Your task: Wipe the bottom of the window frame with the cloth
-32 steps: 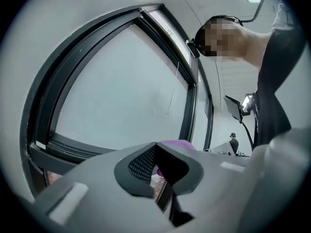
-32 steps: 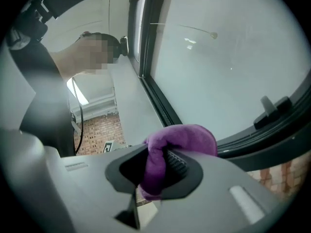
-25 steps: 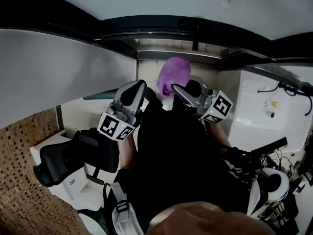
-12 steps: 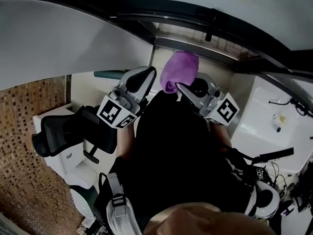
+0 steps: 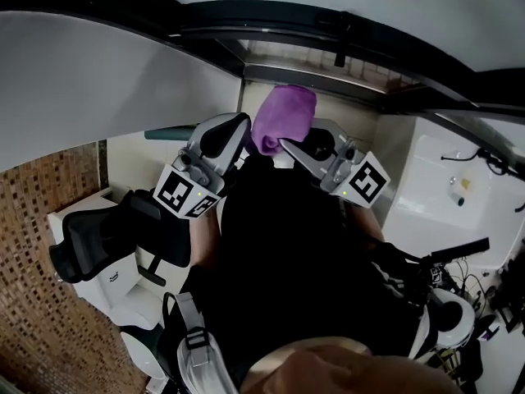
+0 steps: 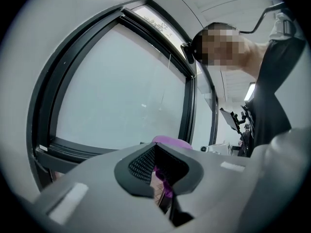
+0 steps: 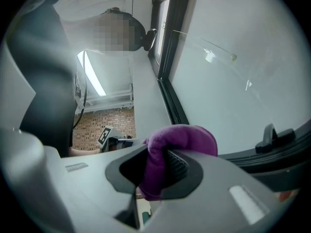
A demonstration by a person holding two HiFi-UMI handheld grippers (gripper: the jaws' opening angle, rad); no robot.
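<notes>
1. Starting at the left edge of the head view, you have brick-patterned floor (image 5: pixel 37 302) at the lower left. A black office chair (image 5: pixel 90 253) stands near your left side, partly hidden behind your own dark torso.
2. Your left gripper (image 5: pixel 231 131) sits just left of centre, its jaws drawn in to a narrow slit. A sliver of purple shows in that slit in the left gripper view. You cannot tell whether it is pinched there or only seen through the gap.
3. The purple cloth (image 5: pixel 283 115) is bunched at upper centre, between the two gripper tips and just below the dark window frame (image 5: pixel 271 35).
4. Your right gripper (image 5: pixel 287 146), right of centre, is clamped on the cloth. In the right gripper view the wad bulges up out of the jaws.
5. The frame's bottom rail crosses the upper part of the head view, close above the cloth; whether they touch cannot be made out. A black handle (image 7: pixel 274 135) stands on the rail at the right of the right gripper view, with bare rail between it and the cloth.
6. At the far right, a white surface (image 5: pixel 426 195) carries cables and small items too small to identify.
</notes>
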